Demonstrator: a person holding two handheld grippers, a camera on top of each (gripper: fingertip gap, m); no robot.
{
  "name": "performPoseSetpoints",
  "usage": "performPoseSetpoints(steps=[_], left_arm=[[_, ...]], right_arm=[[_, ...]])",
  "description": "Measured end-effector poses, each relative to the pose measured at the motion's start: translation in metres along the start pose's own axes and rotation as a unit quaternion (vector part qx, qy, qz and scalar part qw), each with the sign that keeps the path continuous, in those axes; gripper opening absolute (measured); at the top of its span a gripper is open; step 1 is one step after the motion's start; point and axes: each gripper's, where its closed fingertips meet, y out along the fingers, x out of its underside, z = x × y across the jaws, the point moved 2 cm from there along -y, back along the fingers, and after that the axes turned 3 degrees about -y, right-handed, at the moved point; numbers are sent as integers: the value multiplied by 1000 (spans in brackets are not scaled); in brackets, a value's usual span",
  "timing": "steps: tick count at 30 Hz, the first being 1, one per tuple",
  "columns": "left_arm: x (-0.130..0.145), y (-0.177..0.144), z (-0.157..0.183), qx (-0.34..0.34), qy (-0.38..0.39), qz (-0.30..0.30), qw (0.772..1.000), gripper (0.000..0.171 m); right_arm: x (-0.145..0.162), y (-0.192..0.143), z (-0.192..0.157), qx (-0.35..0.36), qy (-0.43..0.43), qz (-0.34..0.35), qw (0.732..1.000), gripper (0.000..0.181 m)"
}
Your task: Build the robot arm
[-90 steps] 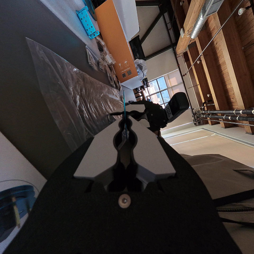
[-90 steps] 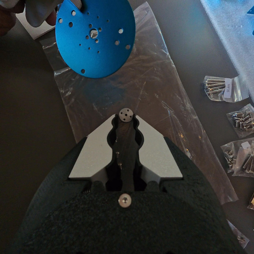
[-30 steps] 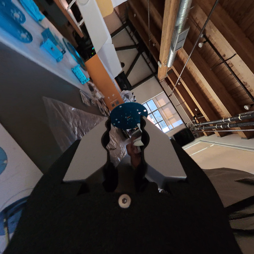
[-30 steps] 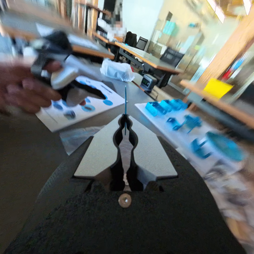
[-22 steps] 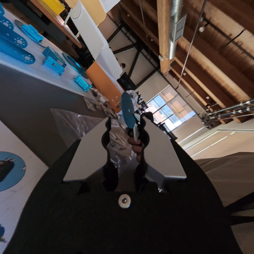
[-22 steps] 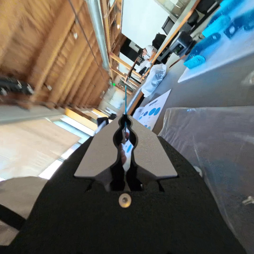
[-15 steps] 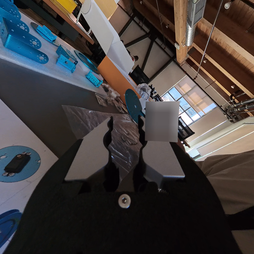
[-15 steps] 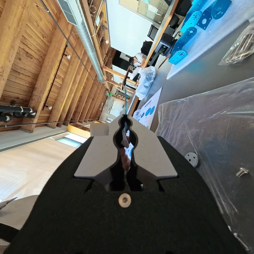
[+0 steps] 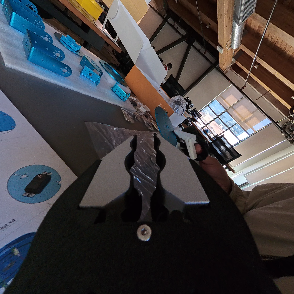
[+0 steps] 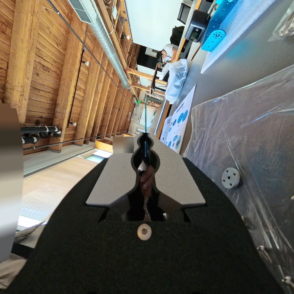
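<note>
Right wrist view: right gripper [image 10: 145, 138] pinches one blue disc [image 10: 145, 120] edge-on; left gripper [image 9: 144, 138] gapes, empty.

Left hand-held gripper [image 9: 144, 137] gapes empty above clear plastic bag [image 9: 111, 140].

We note that the left gripper [image 9: 144, 137] has two flat grey fingers [image 9: 109, 176] with wavy, scalloped inner edges, set in a black, rough-textured body [image 9: 143, 260] with one round silver screw [image 9: 144, 235] on its centre line. The right gripper [image 10: 145, 135] is built alike: pale grey fingers [image 10: 117, 176], black grainy body [image 10: 143, 262], one light screw [image 10: 144, 231]. Seen from the left wrist, its handle [image 9: 189, 144] is white and black. We record a beige sleeve [image 9: 264, 211] on the person.
</note>
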Motion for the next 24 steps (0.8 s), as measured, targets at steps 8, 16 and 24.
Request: performPoseSetpoints(steps=[8, 16, 24], left_arm=[[9, 7, -13, -52, -37, -23, 998, 20], [16, 26, 27, 73, -189, -28, 979, 29], [22, 30, 41, 104, -201, -33, 974, 30]], right_arm=[[-6, 2, -19, 123, -502, -79, 852, 0], [20, 3, -26, 225, -899, -94, 363, 0], [45, 6, -25, 229, -945, -82, 219, 0]])
